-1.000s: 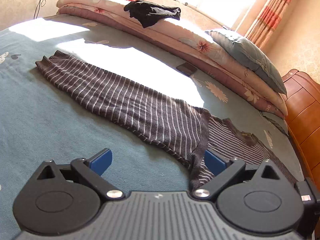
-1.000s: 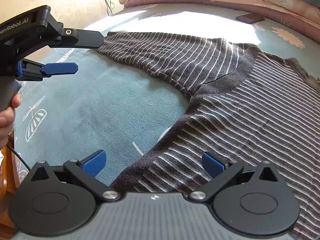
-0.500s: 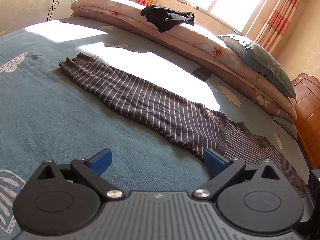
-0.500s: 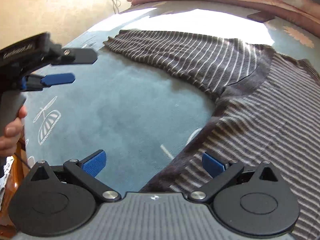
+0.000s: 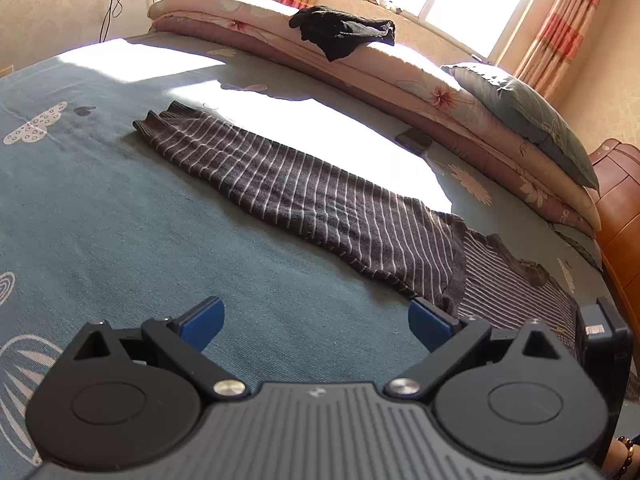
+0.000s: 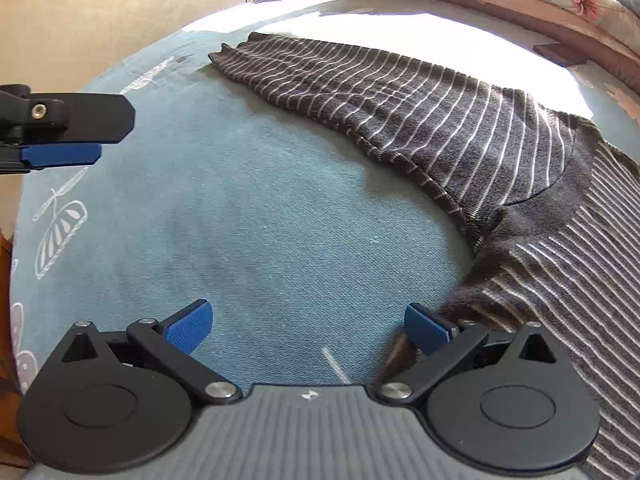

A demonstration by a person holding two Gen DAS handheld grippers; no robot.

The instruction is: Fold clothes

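The striped sweater lies on the bed with its sleeve stretched out, seemingly unfolded, while left tongs and right tongs gape empty.

Teal bed: striped sweater flat, phone, rolled quilt.

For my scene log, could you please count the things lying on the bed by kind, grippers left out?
Striped sweaters: 1, the striped sweater spread flat on the sheet.
Dark garments: 1, the black garment draped on the quilt.
Folded quilts: 1, the floral quilt along the far side.
Pillows: 1, the grey-green pillow.
Phones: 1, the dark phone.
Total: 5.
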